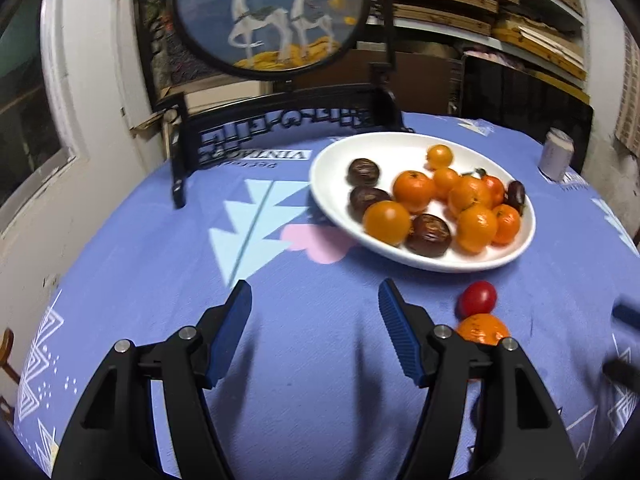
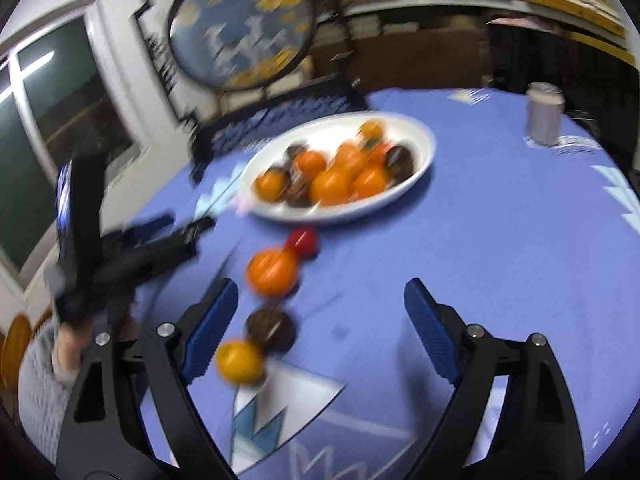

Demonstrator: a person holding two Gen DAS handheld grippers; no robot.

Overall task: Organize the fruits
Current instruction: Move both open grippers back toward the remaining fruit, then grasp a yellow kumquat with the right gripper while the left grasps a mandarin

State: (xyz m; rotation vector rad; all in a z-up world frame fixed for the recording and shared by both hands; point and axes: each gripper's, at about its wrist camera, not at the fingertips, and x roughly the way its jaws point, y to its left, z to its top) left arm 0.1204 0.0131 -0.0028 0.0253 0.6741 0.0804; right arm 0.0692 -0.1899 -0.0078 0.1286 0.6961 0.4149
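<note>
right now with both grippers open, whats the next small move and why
Probably ease the right gripper forward and left onto the dark fruit, then close. Four loose pieces sit in a row on the tablecloth outside the white plate: yellow fruit, dark fruit, orange, red tomato. Both grippers are open and empty, and that row lies nearest the right one's left finger.

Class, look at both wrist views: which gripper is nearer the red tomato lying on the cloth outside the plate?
Left. The tomato lies just beyond the left gripper, right of its open jaws. The right gripper sits further back, with three other fruits between it and the tomato.
</note>
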